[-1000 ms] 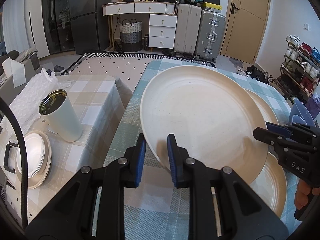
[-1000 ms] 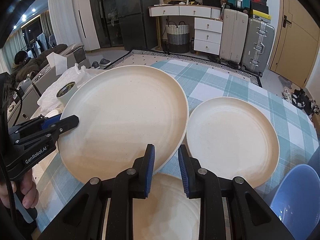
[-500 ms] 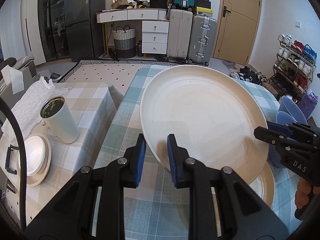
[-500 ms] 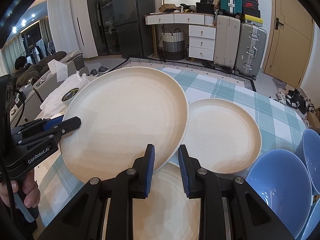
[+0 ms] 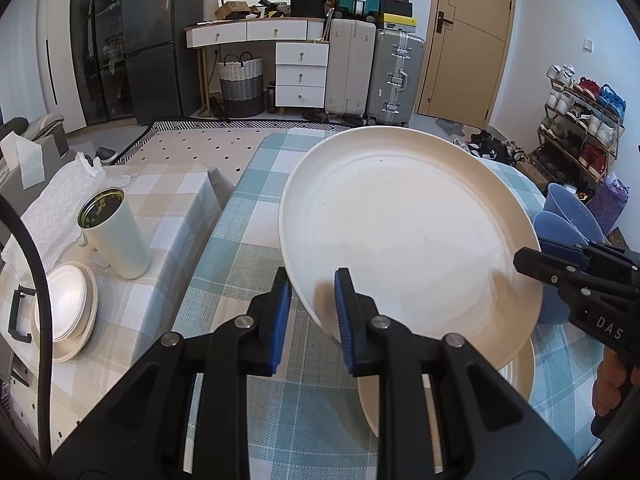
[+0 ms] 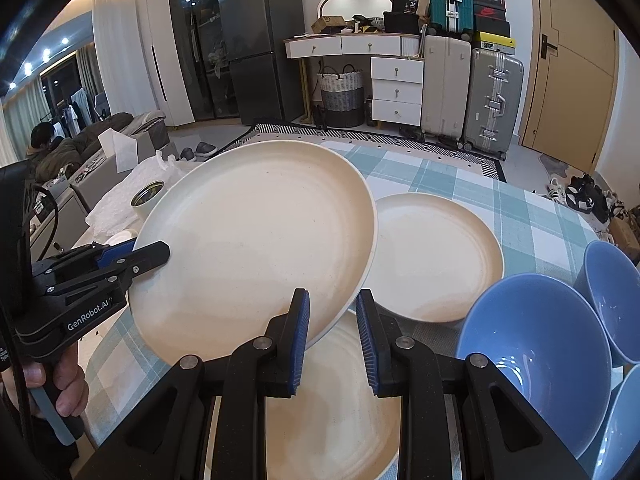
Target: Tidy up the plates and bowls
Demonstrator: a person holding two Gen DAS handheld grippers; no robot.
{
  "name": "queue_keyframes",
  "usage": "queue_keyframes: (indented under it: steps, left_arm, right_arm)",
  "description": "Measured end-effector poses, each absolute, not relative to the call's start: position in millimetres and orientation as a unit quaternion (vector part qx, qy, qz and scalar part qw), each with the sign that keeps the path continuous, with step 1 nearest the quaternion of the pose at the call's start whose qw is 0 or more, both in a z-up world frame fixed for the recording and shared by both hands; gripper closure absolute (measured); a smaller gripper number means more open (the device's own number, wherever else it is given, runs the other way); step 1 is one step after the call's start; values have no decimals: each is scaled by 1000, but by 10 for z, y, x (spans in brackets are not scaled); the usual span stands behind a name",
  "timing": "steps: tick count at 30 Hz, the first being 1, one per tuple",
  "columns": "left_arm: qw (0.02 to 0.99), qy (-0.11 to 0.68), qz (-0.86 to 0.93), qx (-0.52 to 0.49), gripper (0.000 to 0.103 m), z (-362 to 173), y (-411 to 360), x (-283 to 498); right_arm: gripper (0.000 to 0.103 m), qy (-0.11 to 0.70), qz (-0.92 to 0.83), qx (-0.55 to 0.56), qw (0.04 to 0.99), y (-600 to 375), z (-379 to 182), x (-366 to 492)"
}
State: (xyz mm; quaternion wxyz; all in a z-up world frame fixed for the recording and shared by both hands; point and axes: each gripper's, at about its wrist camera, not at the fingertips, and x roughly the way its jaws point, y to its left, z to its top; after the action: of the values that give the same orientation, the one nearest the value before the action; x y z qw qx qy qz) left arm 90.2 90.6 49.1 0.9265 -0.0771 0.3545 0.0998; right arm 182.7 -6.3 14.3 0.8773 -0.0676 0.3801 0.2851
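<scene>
Cream plate [image 5: 404, 236] carried higher, toward blue bowls [image 6: 536, 344]; both jaws clamped.

white tumbler [image 5: 114, 232], suitcases [image 5: 394, 76], fridge [image 6: 260, 44]

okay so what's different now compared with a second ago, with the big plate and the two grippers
The big cream plate, pinched at opposite rims by the left gripper and right gripper, has been carried up and back toward the person: the blue bowls now show. No grip changed. The plates on the table and the white canister stayed put.
</scene>
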Motion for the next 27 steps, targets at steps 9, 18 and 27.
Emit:
queue_keyframes:
  steps: [9, 18, 27]
  left_arm:
    - [926, 358, 99, -69, 84, 439, 737, 775]
    - [927, 357, 92, -62, 85, 422, 631, 666]
    - [927, 360, 85, -59, 85, 400, 567, 558]
  right_arm:
    - [79, 388, 279, -69, 875, -164, 70, 1710]
    - [78, 391, 273, -63, 877, -265, 44, 1568]
    - [78, 392, 270, -60, 877, -359, 1, 1427]
